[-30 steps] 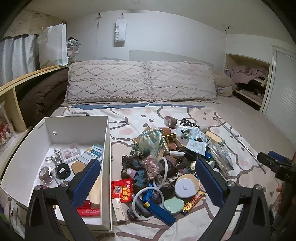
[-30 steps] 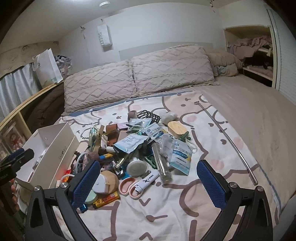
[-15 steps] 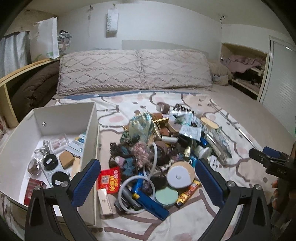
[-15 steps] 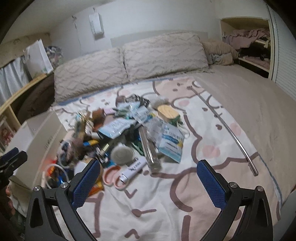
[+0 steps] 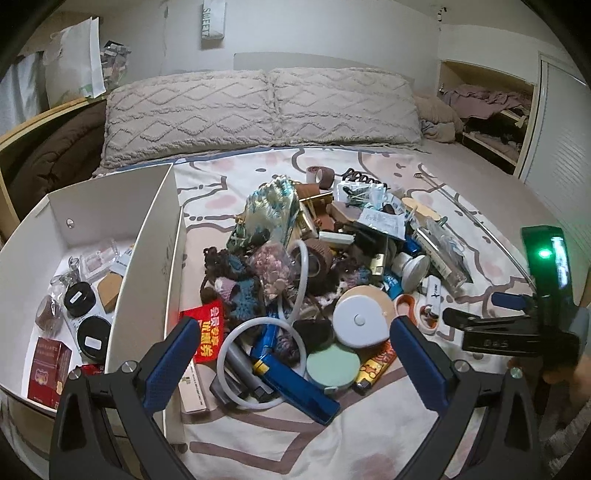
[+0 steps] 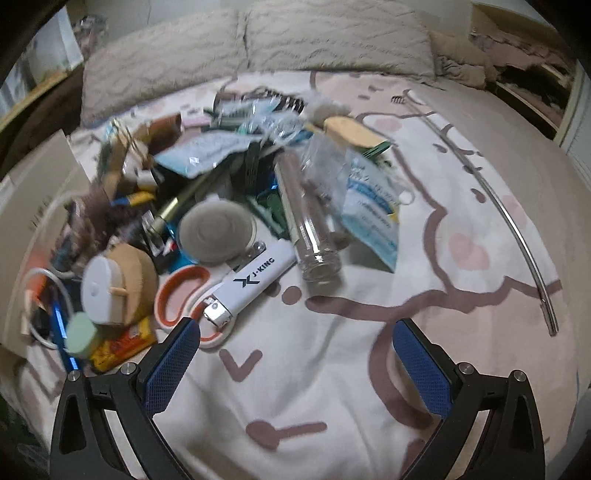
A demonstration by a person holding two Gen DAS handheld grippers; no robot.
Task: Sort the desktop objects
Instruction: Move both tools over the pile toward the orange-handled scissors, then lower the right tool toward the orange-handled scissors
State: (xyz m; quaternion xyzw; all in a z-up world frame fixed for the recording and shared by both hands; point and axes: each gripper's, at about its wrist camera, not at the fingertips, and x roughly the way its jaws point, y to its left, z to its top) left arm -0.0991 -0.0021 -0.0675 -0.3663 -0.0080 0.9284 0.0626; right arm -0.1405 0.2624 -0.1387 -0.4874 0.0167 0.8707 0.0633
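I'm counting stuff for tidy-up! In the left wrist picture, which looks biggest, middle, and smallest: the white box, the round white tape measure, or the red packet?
1. white box, by far the biggest.
2. round white tape measure and red packet look about alike; too close to rank.

bed: printed cover (image 5: 369, 443) with brown outlines and pink spots, spread across the near half
pillows: left pillow (image 5: 188, 110) and right pillow (image 5: 343, 107), both beige with a zigzag weave, side by side and touching at the far end of the bed
wall: white; a hanging pouch (image 5: 213, 18) lettered "SWEET" above the pillows
far left: brown blanket (image 5: 51, 155) beside the bed; above it a wooden ledge (image 5: 37, 118) with a white bag (image 5: 74, 62) on it
far right: alcove shelf (image 5: 487, 114) heaped with clothes
right: white slatted door (image 5: 561, 147)
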